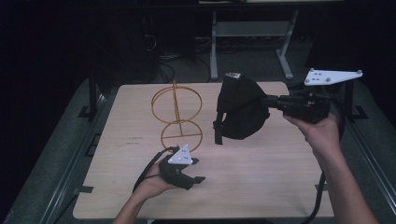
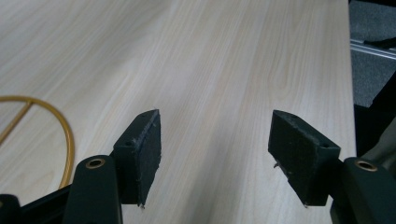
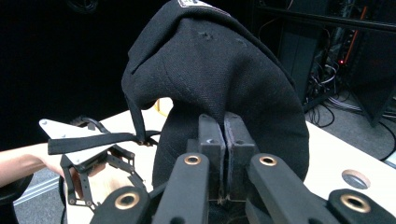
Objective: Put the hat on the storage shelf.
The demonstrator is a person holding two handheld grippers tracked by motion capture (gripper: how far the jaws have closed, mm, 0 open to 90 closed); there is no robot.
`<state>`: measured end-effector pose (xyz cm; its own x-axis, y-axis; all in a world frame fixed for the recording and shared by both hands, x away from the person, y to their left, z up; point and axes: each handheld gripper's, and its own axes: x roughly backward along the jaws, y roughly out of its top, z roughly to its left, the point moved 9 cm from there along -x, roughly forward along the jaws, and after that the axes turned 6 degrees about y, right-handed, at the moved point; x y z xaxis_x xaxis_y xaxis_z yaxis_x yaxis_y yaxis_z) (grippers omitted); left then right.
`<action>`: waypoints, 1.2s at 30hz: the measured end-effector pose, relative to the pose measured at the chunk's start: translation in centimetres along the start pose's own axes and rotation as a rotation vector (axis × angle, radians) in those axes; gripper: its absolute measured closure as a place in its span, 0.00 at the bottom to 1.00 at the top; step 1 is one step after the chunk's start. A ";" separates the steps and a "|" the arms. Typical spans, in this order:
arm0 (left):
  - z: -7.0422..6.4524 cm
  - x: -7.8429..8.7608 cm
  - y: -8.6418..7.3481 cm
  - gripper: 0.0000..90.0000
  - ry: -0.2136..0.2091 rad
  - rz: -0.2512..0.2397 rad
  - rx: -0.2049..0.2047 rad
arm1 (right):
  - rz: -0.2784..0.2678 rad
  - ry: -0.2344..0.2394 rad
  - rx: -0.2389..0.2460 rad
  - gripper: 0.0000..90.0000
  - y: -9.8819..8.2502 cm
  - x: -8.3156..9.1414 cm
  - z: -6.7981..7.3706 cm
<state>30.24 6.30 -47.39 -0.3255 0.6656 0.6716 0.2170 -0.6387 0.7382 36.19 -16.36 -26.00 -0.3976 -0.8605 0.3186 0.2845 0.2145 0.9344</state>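
- Black fabric cap [image 1: 240, 109] hangs in the air above the counter's [image 1: 261, 177] far right part, beside the gold wire stand [image 1: 176, 114], likely lifted to go onto it.
- Right gripper [image 3: 223, 140] has its fingers pinched together on the cap's edge, so the strap [image 3: 93, 141] dangles free.
- Left gripper [image 2: 215, 154] rests low near the stand's base, its fingers spread wide and empty, probably waiting.
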 end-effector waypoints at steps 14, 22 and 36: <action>0.1 -0.2 -0.2 0.38 0.005 0.004 -0.003 | 0.009 0.049 0.051 0.98 3.8 -3.6 1.0; 0.0 -0.2 -0.2 0.38 0.009 0.002 -0.005 | -0.002 0.078 0.063 0.98 5.9 -5.6 1.5; 0.1 -0.1 -0.1 0.38 0.002 -0.011 -0.013 | 0.043 0.129 0.088 0.98 8.9 -10.7 2.6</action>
<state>30.33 6.32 -47.51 -0.3299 0.6715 0.6635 0.2014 -0.6367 0.7444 40.74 -4.07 -20.68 -0.2694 -0.9008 0.3405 0.2192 0.2869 0.9325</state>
